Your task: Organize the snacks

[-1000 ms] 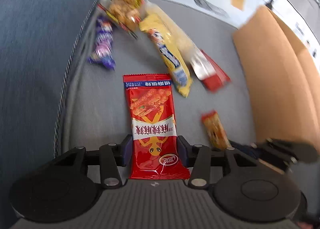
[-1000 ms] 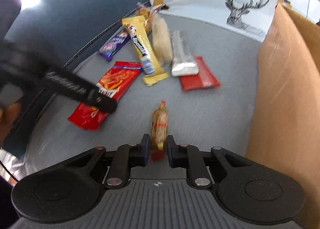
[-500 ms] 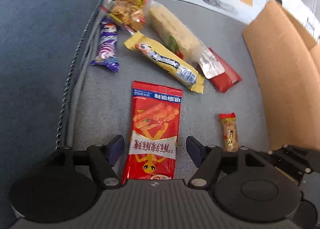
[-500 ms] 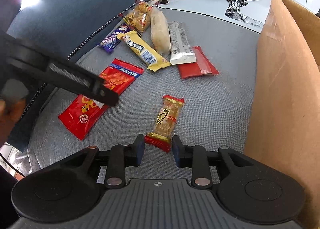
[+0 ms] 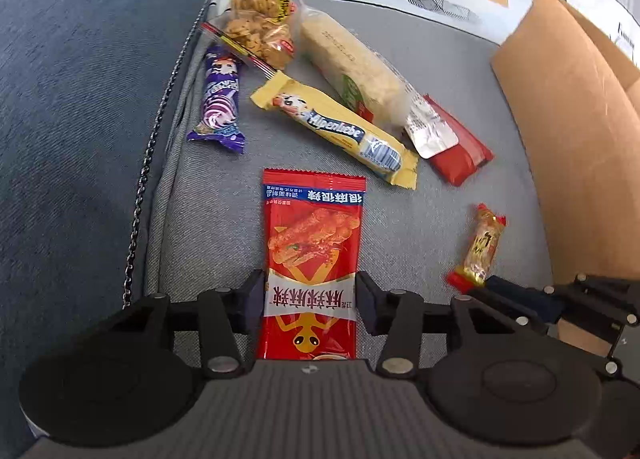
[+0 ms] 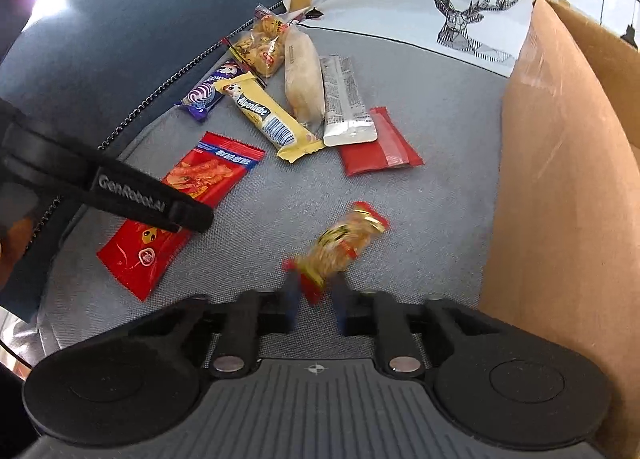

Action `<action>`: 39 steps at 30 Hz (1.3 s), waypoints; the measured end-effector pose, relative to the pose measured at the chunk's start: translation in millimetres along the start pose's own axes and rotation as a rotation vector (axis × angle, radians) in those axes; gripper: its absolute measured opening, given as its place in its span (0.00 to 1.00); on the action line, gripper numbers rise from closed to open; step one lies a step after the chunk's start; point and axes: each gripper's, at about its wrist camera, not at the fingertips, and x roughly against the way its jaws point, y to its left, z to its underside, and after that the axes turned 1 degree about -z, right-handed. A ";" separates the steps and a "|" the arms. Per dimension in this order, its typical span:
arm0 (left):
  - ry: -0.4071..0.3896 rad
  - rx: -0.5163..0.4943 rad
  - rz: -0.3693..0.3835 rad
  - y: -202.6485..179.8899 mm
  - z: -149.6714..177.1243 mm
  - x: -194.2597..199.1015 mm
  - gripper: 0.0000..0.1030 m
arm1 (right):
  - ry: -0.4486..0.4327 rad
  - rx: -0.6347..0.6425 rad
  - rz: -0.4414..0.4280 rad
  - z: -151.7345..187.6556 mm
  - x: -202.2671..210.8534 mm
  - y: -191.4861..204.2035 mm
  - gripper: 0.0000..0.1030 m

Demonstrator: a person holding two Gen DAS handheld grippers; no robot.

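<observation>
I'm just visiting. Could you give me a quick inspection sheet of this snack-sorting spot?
Surface: grey seat cushion.
Job's things: red packet, candy bar, cardboard box at right.
Clutter: yellow bar, purple bar, more snacks beyond.
Grippers: left gripper jaws just closed on the red packet; right gripper jaws just closed on the blurred candy bar.
Cables: dark twisted cord along seat edge.
Surroundings: blue backrest, deer-print cushion.

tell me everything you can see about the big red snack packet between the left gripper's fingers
The big red snack packet is a flat, glossy rectangular foil pouch with crimped ends, a blue strip of white characters at its far end, a photo of orange-red strips, a white band of red characters and a yellow cartoon figure. It lies flat on the grey sofa cushion, lengthwise between the fingers of the left gripper, which have just closed in against its long edges. It touches no other snack.
</observation>
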 end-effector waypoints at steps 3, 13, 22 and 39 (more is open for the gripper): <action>0.000 -0.002 -0.001 -0.4 0.0 1.5 0.50 | -0.016 -0.001 0.000 -0.8 3.0 -1.1 0.07; 0.004 -0.019 0.000 -1.3 -0.9 -0.4 0.51 | 0.000 -0.019 0.001 -0.4 -3.5 -2.1 0.21; -0.001 0.019 0.016 4.5 -1.7 0.5 0.50 | -0.051 -0.054 -0.023 -2.2 -3.9 -6.4 0.01; -0.002 0.044 0.035 9.5 -1.6 3.0 0.49 | -0.094 -0.069 -0.021 -11.0 -3.9 -10.4 0.61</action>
